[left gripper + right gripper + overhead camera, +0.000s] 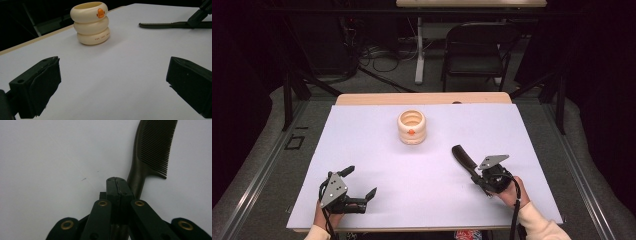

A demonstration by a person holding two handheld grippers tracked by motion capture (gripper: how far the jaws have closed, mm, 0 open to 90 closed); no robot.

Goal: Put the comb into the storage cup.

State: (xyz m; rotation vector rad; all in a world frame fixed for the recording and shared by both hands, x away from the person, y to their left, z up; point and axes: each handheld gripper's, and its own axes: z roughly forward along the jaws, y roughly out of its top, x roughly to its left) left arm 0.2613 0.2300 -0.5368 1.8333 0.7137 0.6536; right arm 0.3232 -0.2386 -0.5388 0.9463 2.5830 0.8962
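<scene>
A black comb lies on the white table sheet right of centre, its teeth pointing away from me. My right gripper is shut, its jaws pressed together right over the comb's handle, which runs underneath them. Nothing shows between its pads. My left gripper rests near the front left edge, open and empty. Its two pads stand wide apart and face a cream ribbed cup with an orange mark. The cup stands upright at the middle back of the sheet.
The sheet covers a wooden table whose far edge shows behind the cup. Beyond it stand a dark folding chair, a white table leg and floor cables. Black frame bars flank both sides.
</scene>
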